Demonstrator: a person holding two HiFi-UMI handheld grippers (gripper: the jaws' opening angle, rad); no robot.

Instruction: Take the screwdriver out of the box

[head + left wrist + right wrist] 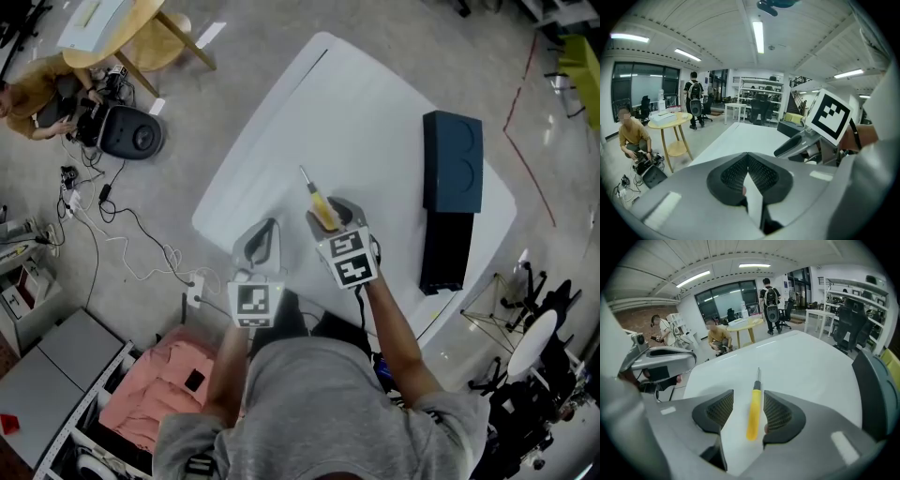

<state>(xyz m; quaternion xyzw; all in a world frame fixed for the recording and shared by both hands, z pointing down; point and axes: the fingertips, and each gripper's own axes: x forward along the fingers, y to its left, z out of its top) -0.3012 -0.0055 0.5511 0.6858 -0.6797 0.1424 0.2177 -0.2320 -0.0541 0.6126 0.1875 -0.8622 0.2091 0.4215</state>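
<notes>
In the head view, the right gripper (334, 214) covers the handle end of the screwdriver (321, 204). In the right gripper view, the box (871, 394) is cut off at the picture's right edge.

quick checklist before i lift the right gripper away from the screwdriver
1. Screwdriver out of the box: ok, it lies on the white table, apart from the box.
2. Right gripper not gripping: ok, jaws open, the yellow handle lies between them.
3. Left gripper empty: ok, shut on nothing.
4. Screwdriver far from the table's edge: ok.
5. Screwdriver will not roll: cannot tell.
</notes>
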